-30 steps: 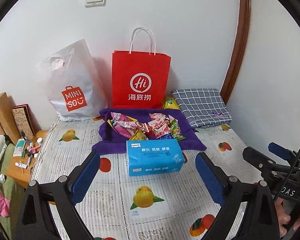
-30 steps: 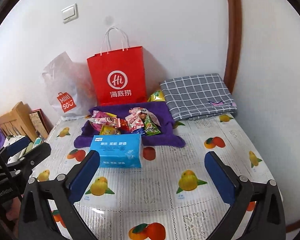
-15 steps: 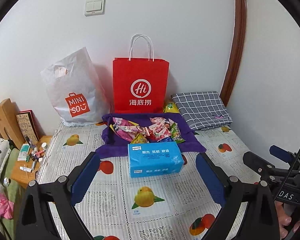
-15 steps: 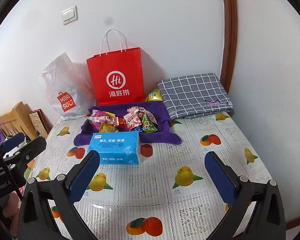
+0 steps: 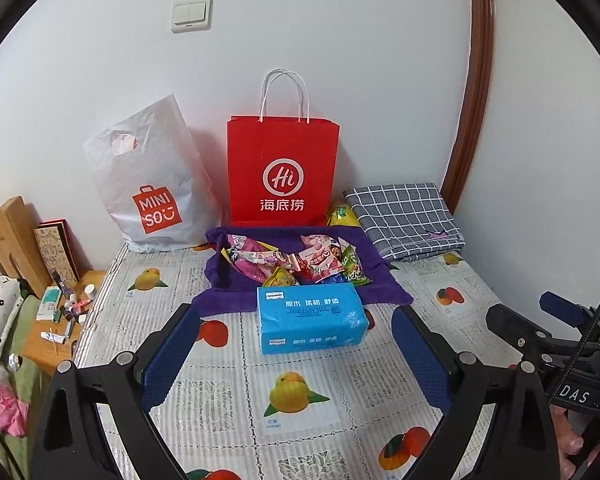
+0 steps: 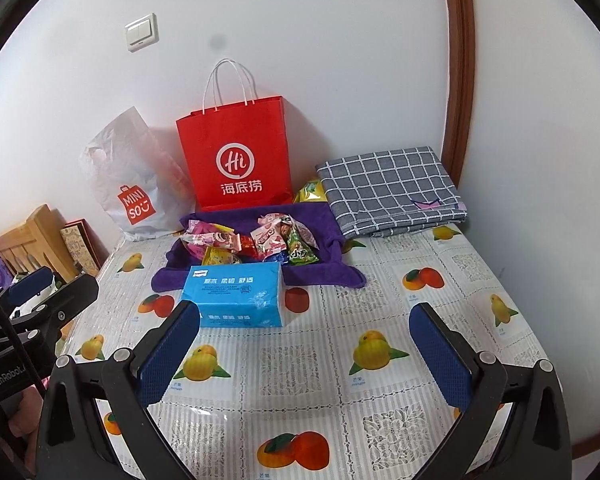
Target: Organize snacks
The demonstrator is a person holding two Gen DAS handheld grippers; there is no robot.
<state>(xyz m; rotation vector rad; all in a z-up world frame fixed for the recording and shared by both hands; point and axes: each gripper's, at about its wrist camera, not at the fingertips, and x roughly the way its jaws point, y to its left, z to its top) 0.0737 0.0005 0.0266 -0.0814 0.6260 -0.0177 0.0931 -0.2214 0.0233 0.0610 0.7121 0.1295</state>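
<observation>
A: Left wrist view. Left gripper [image 5: 296,350] jaws wide, empty. Snack packets [image 5: 296,262] heaped on the purple towel [image 5: 384,292], just beyond the blue tissue pack [image 5: 310,322].

B: Right wrist view. Right gripper [image 6: 306,346] jaws also spread, nothing held. Snacks loose, unsorted, near the red paper bag [image 6: 236,160]. Sorting looks wholly outstanding, or they were just tipped out.

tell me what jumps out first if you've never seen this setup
The red paper bag standing upright against the wall, with a white plastic bag leaning to its left. In front, bright snack packets piled on a purple cloth, and a blue tissue pack lying nearest on the fruit-print tablecloth.
</observation>
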